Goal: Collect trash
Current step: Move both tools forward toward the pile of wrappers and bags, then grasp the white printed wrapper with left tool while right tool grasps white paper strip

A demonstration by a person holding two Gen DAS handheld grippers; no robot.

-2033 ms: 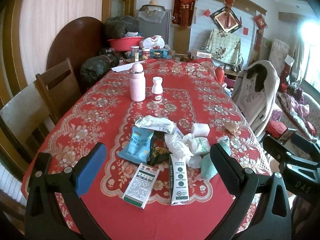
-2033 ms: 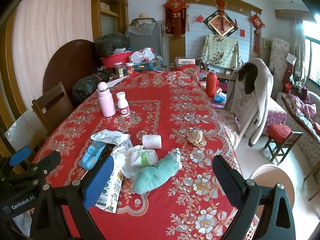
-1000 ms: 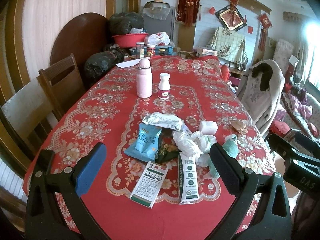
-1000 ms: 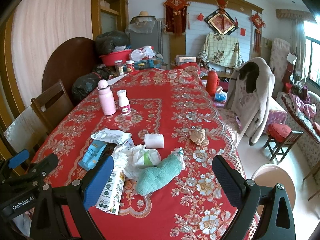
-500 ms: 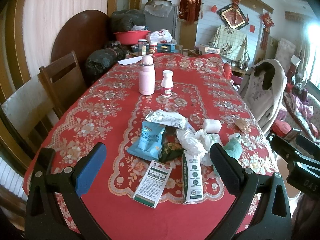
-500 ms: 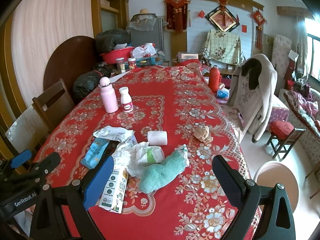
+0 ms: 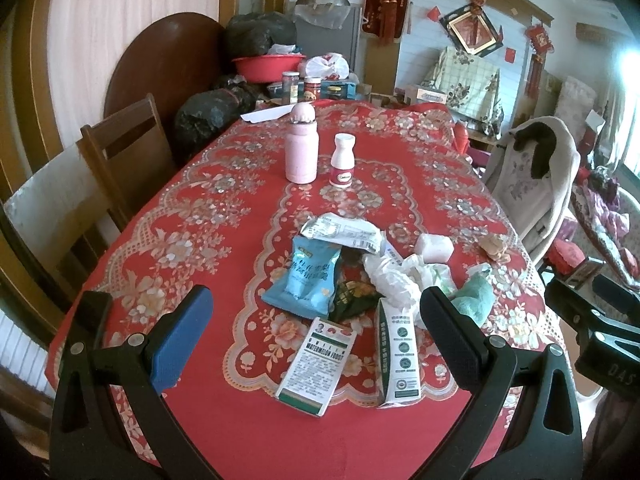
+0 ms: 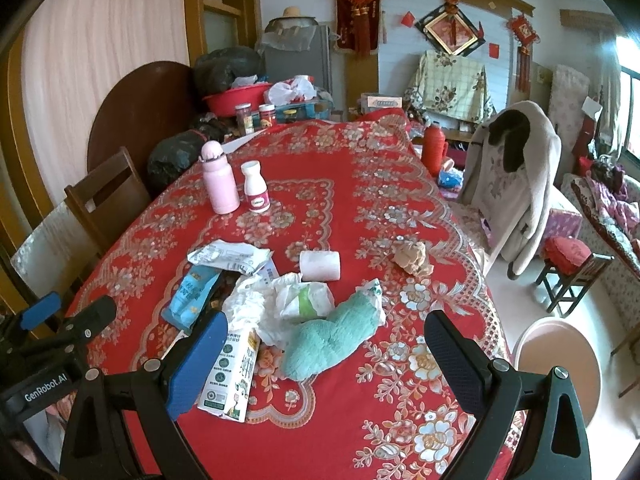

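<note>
Two grippers are mine, and both hang above the near end of the red floral tablecloth (image 7: pixel 192 216), each with fingers spread wide and nothing between them. Beyond my left gripper (image 7: pixel 316 332), the trash lies in a loose heap: a flat white-and-green cardboard box (image 7: pixel 318 364) nearest, between the fingers, with a tall white-and-green drink carton (image 7: pixel 398 356) just beside it toward my black finger. Farther out sit a light blue snack bag (image 7: pixel 308 278), a silvery white wrapper (image 7: pixel 342 232) overlapping its far end, and crumpled white tissue (image 7: pixel 390 278). My right gripper (image 8: pixel 324 354) frames a fuzzy teal cloth (image 8: pixel 334 334) lying between its fingers, touching the tissue heap; the carton sits by my blue finger (image 8: pixel 196 364). A white tissue roll (image 8: pixel 320 266) and a tan crumpled wad (image 8: pixel 412 258) lie farther ahead. Well beyond stand a pink flask (image 8: pixel 218 184) and a small white bottle (image 8: pixel 256 192), upright, side by side.
</note>
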